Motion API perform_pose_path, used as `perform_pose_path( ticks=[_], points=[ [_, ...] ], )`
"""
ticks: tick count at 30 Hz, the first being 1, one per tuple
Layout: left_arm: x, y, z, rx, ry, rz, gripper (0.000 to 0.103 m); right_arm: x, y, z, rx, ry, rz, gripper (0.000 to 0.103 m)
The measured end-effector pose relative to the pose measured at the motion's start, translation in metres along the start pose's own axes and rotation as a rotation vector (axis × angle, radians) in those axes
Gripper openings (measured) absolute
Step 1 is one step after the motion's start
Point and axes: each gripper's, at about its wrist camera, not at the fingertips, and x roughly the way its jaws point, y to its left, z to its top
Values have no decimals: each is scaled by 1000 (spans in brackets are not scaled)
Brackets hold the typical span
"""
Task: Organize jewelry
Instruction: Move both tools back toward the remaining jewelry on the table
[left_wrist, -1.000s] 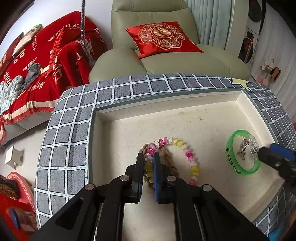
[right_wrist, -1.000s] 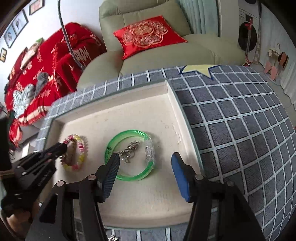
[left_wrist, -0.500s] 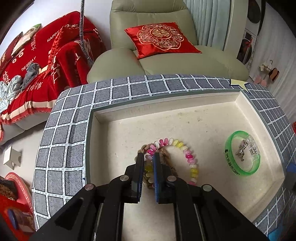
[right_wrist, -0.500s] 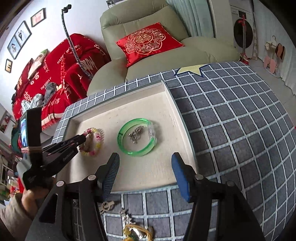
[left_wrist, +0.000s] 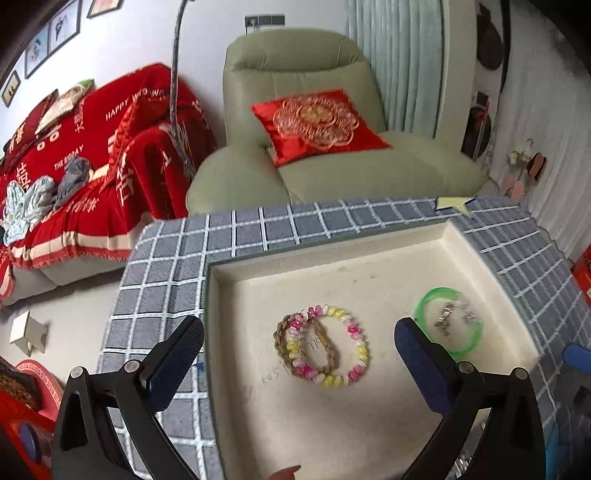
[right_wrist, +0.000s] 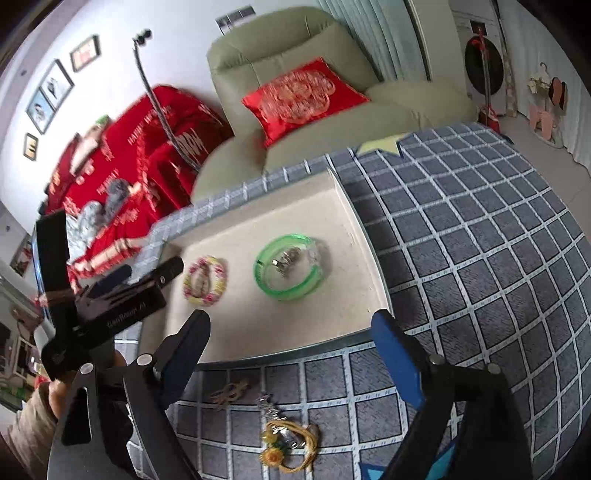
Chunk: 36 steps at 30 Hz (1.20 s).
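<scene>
Plainly, beaded bracelet (left_wrist: 334, 347) — pink, yellow, white — overlaps braided brown bracelet (left_wrist: 286, 341).

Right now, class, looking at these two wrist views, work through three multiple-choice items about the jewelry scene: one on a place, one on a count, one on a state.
1. Where is the translucent green plastic bangle?
A. in the cream tray
B. on the checked cloth
C. on the armchair

2. How many bracelets lie together as the beaded pink-and-yellow bracelet and braided tan bracelet?
A. one
B. two
C. four

3. The left gripper fingers are:
A. clamping the beads
B. holding the bangle
C. opening, nothing held

Answers: 1 A, it rests on the tray floor; 2 B, two overlapping rings; 3 C, the bracelets lie free below.
</scene>
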Motion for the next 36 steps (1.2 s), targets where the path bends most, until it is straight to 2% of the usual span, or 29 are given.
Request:
perform_pose_path(
  ticks=[3, 10, 12, 21, 25, 28, 30, 35, 36],
  points=[
    [-22, 4, -7, 9, -3, -12, 103, -15, 2, -4, -9, -39, 19, 103],
    [-69, 21, -40, 25, -32, 10, 103, -34, 5, -20, -38, 16, -2, 103],
    [-77, 28, -54, 21, -15, 15, 103, -36, 3, -27, -39, 27, -7, 103],
    [-77, 29, -107, 68, 74, -5, 103, -29, -14, -68, -77, 126, -97, 103],
    [-69, 22, -117, 84, 102, -12, 103, -19, -16, -82, -115, 170, -132, 103],
    [-64, 20, -118, 83, 109, -12, 103, -17, -11, -88, -130, 183, -126, 102],
    [-64, 19, -119, 77, 108, -19, 103, -15, -4, -92, -144, 185, -122, 95],
    [-60, 14, -119, 85, 117, -19, 103, -4, 18, -101, -189, 211, -92, 59],
    [-59, 14, -120, 84, 119, -22, 103, -1, 21, -102, -194, 216, -86, 56]
  ],
)
